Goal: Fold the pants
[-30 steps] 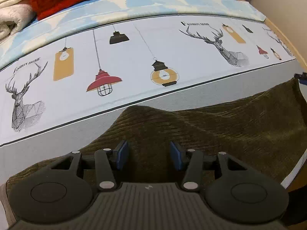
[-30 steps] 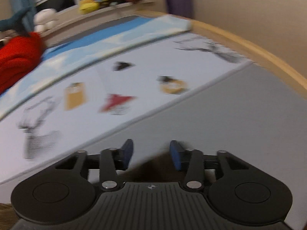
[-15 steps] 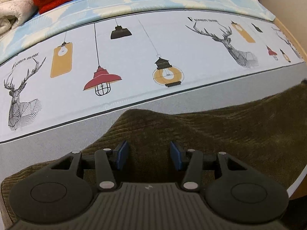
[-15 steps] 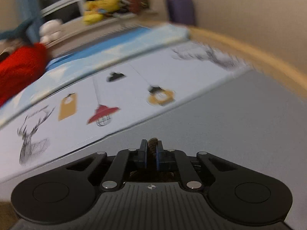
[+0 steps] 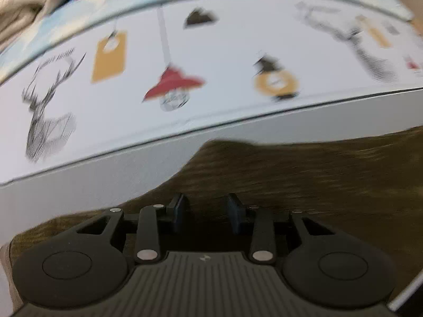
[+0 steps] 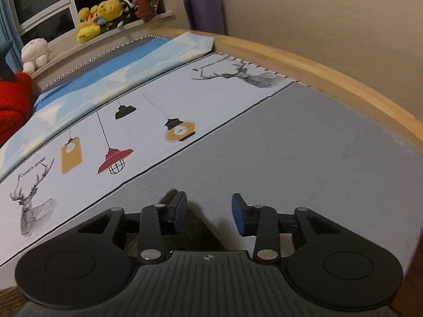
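Dark olive corduroy pants (image 5: 304,179) lie spread on the grey band of the bed cover, filling the lower right of the left wrist view. My left gripper (image 5: 207,211) points steeply down just over their rumpled edge. Its jaws are closing, with cloth under the gap and the pads not seen pressing on it. In the right wrist view only a dark corner of the pants (image 6: 197,231) shows, below and beside the left pad. My right gripper (image 6: 208,210) hangs over that corner with its jaws opening and the blue pads apart from the cloth.
The bed cover (image 6: 290,158) has a pale strip printed with deer and lamps. A wooden bed frame (image 6: 343,79) curves along the right. A red blanket (image 6: 13,97) and cream towels (image 5: 23,2) lie at the far left; plush toys (image 6: 97,18) sit on the sill.
The right gripper was pinched on a fold of the pants half a second ago and now stands apart from it. The left gripper sank closer to the pants and its jaws narrowed.
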Demonstrator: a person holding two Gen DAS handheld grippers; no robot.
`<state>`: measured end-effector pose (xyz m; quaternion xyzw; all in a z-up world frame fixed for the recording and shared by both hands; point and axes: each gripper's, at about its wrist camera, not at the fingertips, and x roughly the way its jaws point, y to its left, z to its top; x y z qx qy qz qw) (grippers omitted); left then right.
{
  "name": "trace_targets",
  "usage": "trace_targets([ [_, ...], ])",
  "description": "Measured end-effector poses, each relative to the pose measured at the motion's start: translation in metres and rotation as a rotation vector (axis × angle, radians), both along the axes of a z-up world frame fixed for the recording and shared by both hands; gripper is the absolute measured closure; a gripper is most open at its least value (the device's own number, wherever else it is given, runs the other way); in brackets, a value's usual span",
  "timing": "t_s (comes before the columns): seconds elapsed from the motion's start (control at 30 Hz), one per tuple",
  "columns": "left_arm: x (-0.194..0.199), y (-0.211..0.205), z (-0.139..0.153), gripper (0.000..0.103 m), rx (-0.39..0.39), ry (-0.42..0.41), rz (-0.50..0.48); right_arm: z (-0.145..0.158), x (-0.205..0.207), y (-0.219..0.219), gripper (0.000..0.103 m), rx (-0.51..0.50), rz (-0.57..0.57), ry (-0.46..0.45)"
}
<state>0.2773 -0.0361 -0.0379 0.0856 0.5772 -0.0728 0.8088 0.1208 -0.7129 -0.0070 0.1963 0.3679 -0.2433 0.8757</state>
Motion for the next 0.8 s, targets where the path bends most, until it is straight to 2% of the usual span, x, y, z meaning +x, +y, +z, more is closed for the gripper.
trace_targets([
  [0.2, -0.021, 0.000, 0.022, 0.063, -0.055, -0.032, -0.059, 0.002, -0.062, -0.012, 0.056, 0.124, -0.148, 0.041],
  [0.37, -0.042, 0.008, 0.037, 0.062, -0.086, -0.061, -0.097, -0.018, -0.119, -0.011, 0.054, 0.307, -0.279, 0.073],
  [0.5, -0.065, 0.016, 0.042, 0.061, -0.067, -0.073, -0.137, -0.040, -0.144, 0.003, 0.051, 0.420, -0.338, 0.074],
  [0.57, -0.074, 0.021, 0.042, 0.061, -0.047, -0.075, -0.148, -0.049, -0.149, 0.012, 0.051, 0.435, -0.333, 0.067],
  [0.73, -0.087, 0.037, 0.043, 0.061, -0.020, -0.076, -0.142, -0.056, -0.144, 0.026, 0.049, 0.387, -0.339, 0.000],
  [0.77, -0.089, 0.040, 0.043, 0.061, -0.020, -0.076, -0.139, -0.056, -0.143, 0.026, 0.050, 0.382, -0.350, 0.001],
  [0.8, -0.090, 0.042, 0.043, 0.061, -0.021, -0.073, -0.135, -0.056, -0.141, 0.026, 0.054, 0.374, -0.365, 0.000],
])
